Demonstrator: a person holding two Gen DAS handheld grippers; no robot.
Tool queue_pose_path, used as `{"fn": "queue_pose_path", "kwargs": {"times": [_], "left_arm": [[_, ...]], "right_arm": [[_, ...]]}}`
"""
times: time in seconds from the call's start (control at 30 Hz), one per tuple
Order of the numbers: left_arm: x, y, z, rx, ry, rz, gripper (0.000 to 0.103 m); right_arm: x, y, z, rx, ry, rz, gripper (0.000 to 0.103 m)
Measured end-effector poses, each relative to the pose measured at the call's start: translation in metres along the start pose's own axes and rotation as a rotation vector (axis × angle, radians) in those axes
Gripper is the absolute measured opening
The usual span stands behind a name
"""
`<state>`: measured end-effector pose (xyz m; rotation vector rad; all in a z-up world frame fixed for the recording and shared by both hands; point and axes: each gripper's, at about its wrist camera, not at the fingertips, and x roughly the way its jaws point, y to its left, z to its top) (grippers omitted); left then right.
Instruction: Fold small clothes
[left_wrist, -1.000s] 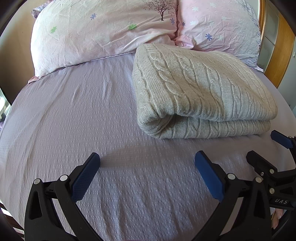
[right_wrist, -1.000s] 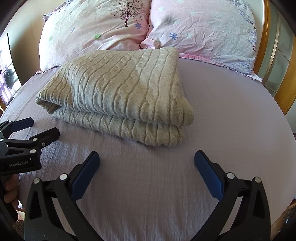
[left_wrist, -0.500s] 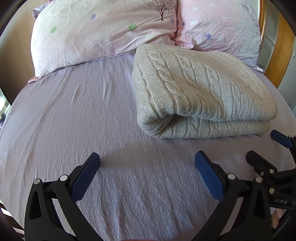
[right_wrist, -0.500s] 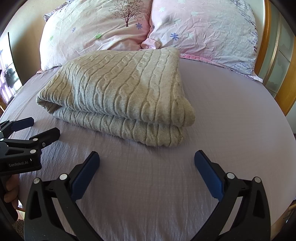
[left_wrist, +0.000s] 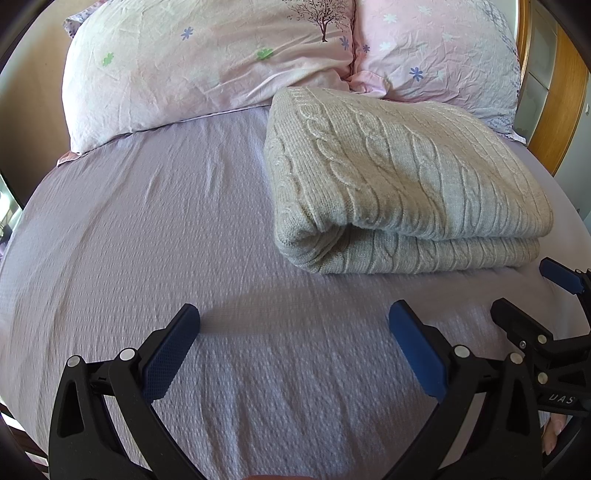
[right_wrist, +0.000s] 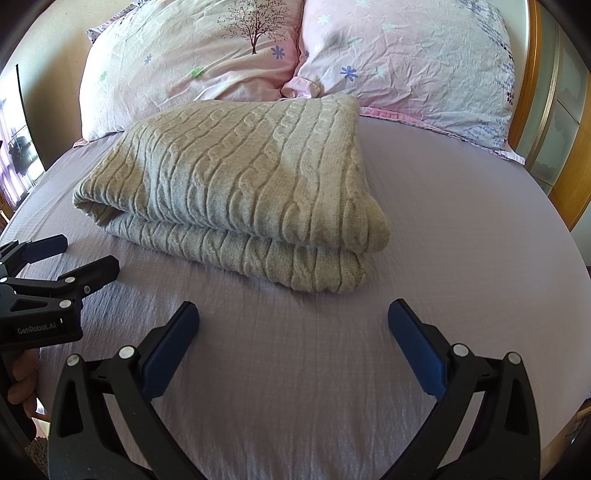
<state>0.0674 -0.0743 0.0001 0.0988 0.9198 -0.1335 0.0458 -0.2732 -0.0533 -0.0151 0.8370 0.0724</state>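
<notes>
A beige cable-knit sweater (left_wrist: 399, 184) lies folded in a thick rectangle on the lilac bed sheet (left_wrist: 166, 229), just in front of the pillows. It also shows in the right wrist view (right_wrist: 240, 192). My left gripper (left_wrist: 293, 325) is open and empty, hovering over the sheet in front of the sweater's left end. My right gripper (right_wrist: 293, 325) is open and empty, in front of the sweater's right end. Each gripper shows at the edge of the other's view, the right one (left_wrist: 532, 295) and the left one (right_wrist: 74, 258), both apart from the sweater.
Two pink floral pillows (left_wrist: 207, 62) (left_wrist: 436, 48) lean at the head of the bed behind the sweater. A wooden headboard (left_wrist: 565, 85) and cabinet panels (right_wrist: 557, 122) stand at the right. A window area (right_wrist: 14, 155) lies at the far left.
The right wrist view has drawn back very slightly from the sweater. The left gripper and the sweater have not visibly moved. Both grippers stay open.
</notes>
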Motion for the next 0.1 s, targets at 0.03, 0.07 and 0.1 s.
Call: {"fn": "queue_pose_path", "kwargs": {"times": [0.03,0.07,0.1], "left_arm": [[-0.0001,-0.0003,0.0000,0.000,0.000,0.000,0.102],[0.0000,-0.0001,-0.0001,0.000,0.000,0.000,0.102],[0.0000,-0.0001,-0.0001,-0.001,0.000,0.000,0.102]], "right_arm": [[0.0000,-0.0001,-0.0001,0.000,0.000,0.000,0.101],[0.0001,0.0000,0.0000,0.000,0.000,0.000,0.101],[0.0001,0.0000,-0.0001,0.000,0.000,0.000,0.101]]}}
